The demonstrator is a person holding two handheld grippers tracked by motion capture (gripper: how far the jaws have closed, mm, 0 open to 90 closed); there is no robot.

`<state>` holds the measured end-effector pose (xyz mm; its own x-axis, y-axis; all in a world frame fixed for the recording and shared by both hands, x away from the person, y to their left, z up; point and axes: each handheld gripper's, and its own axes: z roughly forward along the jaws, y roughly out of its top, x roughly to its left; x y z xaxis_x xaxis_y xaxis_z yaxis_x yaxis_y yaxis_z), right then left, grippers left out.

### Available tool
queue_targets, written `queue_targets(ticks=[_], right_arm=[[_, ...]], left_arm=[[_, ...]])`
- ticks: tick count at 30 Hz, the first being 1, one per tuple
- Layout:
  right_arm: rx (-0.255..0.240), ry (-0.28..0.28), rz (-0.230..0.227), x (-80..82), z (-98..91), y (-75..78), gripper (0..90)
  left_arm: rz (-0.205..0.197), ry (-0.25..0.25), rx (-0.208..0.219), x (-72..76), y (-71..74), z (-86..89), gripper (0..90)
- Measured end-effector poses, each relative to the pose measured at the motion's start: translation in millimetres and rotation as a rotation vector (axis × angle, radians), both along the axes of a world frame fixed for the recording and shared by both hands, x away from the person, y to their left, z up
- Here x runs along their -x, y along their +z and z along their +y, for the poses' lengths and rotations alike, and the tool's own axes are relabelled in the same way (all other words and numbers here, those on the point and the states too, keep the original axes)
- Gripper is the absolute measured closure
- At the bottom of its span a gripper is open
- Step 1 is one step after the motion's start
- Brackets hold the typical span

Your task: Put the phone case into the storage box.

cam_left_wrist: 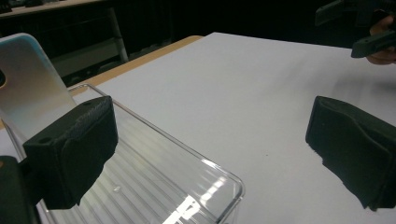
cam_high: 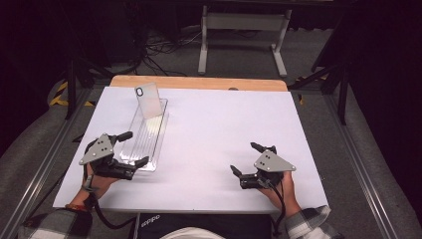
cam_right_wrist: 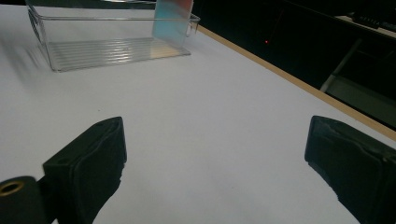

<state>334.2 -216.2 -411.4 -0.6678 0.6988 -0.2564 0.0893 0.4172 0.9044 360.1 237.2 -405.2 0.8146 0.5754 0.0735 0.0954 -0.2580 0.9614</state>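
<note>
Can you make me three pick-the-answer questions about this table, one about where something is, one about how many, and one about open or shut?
1. Where is the phone case?
A. Leaning at the far end of the clear plastic tray
B. Flat on the white table beside the right gripper
C. Between the left gripper's jaws

2. How many grippers are over the table?
A. One
B. Two
C. Three

3. How is the right gripper?
A. Shut on the tray
B. Shut on nothing
C. Open, with nothing between its jaws

Answers:
1. A, the case stands tilted inside the tray's far end.
2. B, the left gripper and the right gripper each sit in one hand.
3. C, the right gripper view shows its jaws wide apart over bare table.
</note>
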Motion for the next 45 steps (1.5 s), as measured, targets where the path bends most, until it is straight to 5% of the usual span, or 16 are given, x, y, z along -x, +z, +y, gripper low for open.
queue_targets(ticks=[21, 33, 45], right_arm=[[-0.037, 0.023, -0.002, 12.9, -6.2, -3.9, 4.5], [0.020, 0.042, 0.006, 16.5, 1.9, -10.0, 4.0], [0.043, 0.050, 0.007, 16.8, 6.9, -12.1, 4.5]], left_arm=[[-0.004, -0.042, -0.014, 19.9, -23.3, -26.8, 4.8], [0.018, -0.076, -0.044, 15.9, -32.1, -34.0, 5.3], [0.025, -0.080, -0.023, 16.8, -32.5, -30.3, 5.4]])
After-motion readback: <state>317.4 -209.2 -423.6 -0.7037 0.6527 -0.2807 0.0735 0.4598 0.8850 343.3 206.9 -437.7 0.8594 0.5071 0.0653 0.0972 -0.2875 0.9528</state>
